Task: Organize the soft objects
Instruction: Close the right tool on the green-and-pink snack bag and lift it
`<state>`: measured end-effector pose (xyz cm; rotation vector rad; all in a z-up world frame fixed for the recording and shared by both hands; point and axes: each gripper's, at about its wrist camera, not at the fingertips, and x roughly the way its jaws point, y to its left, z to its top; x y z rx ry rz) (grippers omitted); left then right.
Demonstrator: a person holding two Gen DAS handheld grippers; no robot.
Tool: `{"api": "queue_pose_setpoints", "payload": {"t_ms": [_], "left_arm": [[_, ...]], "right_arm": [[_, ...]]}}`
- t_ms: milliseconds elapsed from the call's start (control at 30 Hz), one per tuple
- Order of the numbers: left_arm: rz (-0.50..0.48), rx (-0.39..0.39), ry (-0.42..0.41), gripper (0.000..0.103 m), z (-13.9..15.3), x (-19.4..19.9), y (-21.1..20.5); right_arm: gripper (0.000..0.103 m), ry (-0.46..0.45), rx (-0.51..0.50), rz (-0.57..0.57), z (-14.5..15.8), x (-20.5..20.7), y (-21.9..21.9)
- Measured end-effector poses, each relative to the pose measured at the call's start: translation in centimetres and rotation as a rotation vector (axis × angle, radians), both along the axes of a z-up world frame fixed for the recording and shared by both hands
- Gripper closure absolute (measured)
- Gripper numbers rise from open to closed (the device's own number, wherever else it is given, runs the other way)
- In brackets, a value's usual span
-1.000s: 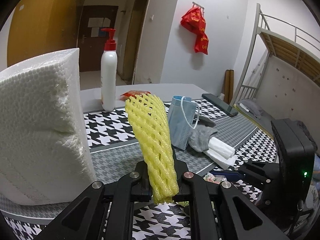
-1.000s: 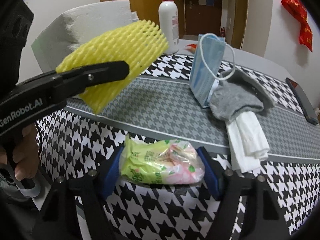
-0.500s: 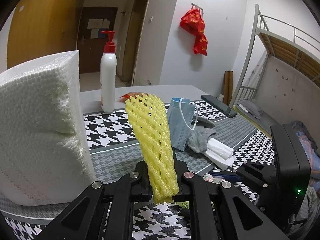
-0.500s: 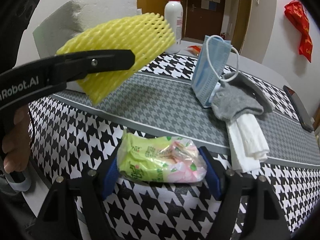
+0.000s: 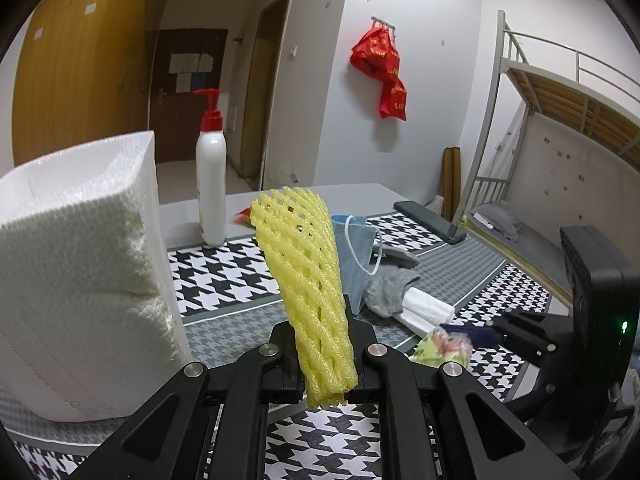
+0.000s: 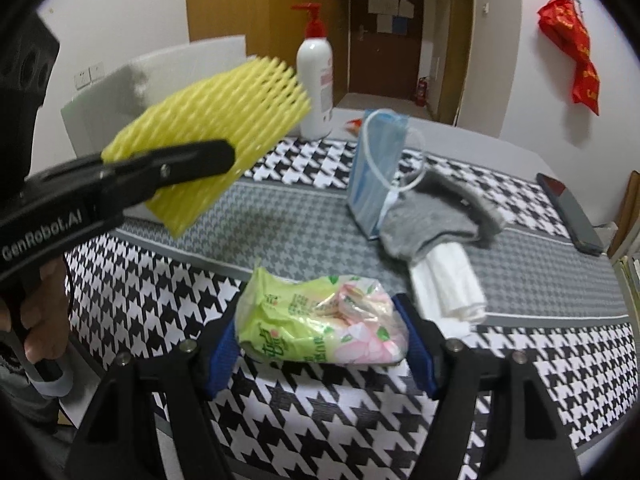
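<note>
Yellow foam net sleeve stood pinched upright in the left gripper, jaws clamped on its lower end, raised off the cloth. White foam block sat close on that gripper's left; pump bottle beyond. Right gripper held jaws wide around a green-and-pink plastic packet; jaws had just been closing, blue pads at both ends of the packet, contact looked light. Ahead of it to the right lay a grey sock over folded white cloth, with a blue face mask just beyond, on the houndstooth tablecloth.
</note>
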<state>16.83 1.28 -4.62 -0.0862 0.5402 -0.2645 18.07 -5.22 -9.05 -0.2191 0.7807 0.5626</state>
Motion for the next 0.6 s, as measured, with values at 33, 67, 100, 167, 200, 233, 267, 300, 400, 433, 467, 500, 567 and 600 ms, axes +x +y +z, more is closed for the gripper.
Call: {"api": "queue_pose_setpoints", "payload": {"t_ms": [33,67,100,167,200,233,267,300,400,433,467,500,567,600], "left_arm": [[-0.001,0.002,-0.005,0.09,0.2,-0.1,0.0],[-0.005,0.004,-0.012,0.09,0.4,-0.4,-0.1],[-0.007,0.006,-0.018,0.09,0.6,-0.5,-0.2],[-0.014,0.012,-0.031,0.09,0.9,-1.0,-0.3],[-0.016,0.015,-0.036,0.09,1.0,-1.2,-0.4],[-0.015,0.018,-0.042,0.09,1.1,-1.4,-0.5],[-0.015,0.024,-0.048,0.09,1.2,-1.6,-0.5],[-0.017,0.03,-0.056,0.09,1.4,-1.9,-0.7],[-0.022,0.039,-0.075,0.09,1.9,-2.5,-0.7],[-0.027,0.041,-0.078,0.09,2.0,-2.6,-0.7],[-0.026,0.042,-0.086,0.09,2.3,-2.9,-0.6],[-0.023,0.043,-0.094,0.09,2.5,-3.0,-0.5],[-0.016,0.047,-0.111,0.09,3.2,-3.3,-0.4],[-0.017,0.049,-0.115,0.09,3.5,-3.4,-0.4]], "right_arm": [[0.028,-0.006,0.005,-0.007,0.3,-0.1,-0.2],[0.028,-0.009,0.007,-0.011,0.7,0.1,-0.4],[0.028,-0.016,0.012,-0.017,0.9,0.0,-0.6],[0.028,-0.028,0.02,-0.026,1.5,-0.2,-0.9],[0.028,-0.035,0.022,-0.029,1.8,-0.2,-0.9],[0.028,-0.039,0.022,-0.033,2.1,0.1,-1.0],[0.028,-0.044,0.024,-0.038,2.2,0.1,-1.1],[0.028,-0.049,0.029,-0.039,2.5,0.1,-1.3],[0.028,-0.067,0.038,-0.042,3.3,0.0,-1.4],[0.028,-0.07,0.04,-0.042,3.5,0.2,-1.3],[0.028,-0.076,0.042,-0.045,3.7,0.0,-1.4],[0.028,-0.084,0.045,-0.046,4.0,-0.1,-1.5],[0.028,-0.102,0.051,-0.048,4.5,-0.3,-1.7],[0.028,-0.111,0.056,-0.05,4.8,-0.3,-1.7]]}}
